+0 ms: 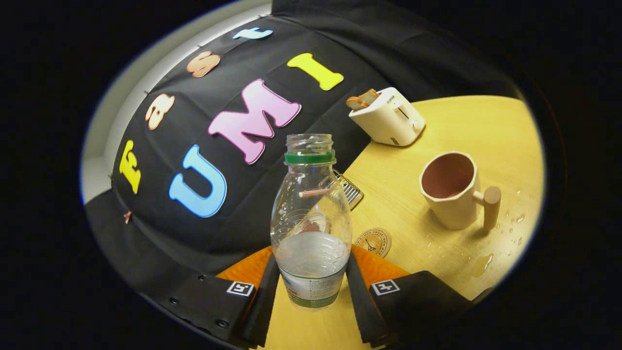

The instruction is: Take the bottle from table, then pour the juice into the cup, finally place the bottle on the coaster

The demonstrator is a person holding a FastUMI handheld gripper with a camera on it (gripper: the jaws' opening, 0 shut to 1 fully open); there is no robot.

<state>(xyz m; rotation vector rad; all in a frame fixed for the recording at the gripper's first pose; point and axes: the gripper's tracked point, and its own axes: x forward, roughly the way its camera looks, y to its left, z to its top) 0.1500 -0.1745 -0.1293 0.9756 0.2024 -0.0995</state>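
Gripping clear plastic bottle (311,218) at centre frame: gripper (312,287) closed on its lower body, both black fingers (265,301) pressed to the sides, apparently lifted for carrying. Cap off, green neck ring, approx. one-third liquid. Cream matte cup (449,192) w/ wooden peg handle, right of centre. Round coaster (375,241) just beyond bottle. Droplets on table (486,131), lower right. Pour judged pending.

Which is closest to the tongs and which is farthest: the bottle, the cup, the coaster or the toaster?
1. Bottle: held between the tongs.
2. Coaster: on the table just beyond the bottle.
3. Cup: farther out, to the right.
4. Toaster: farthest, by the wall.
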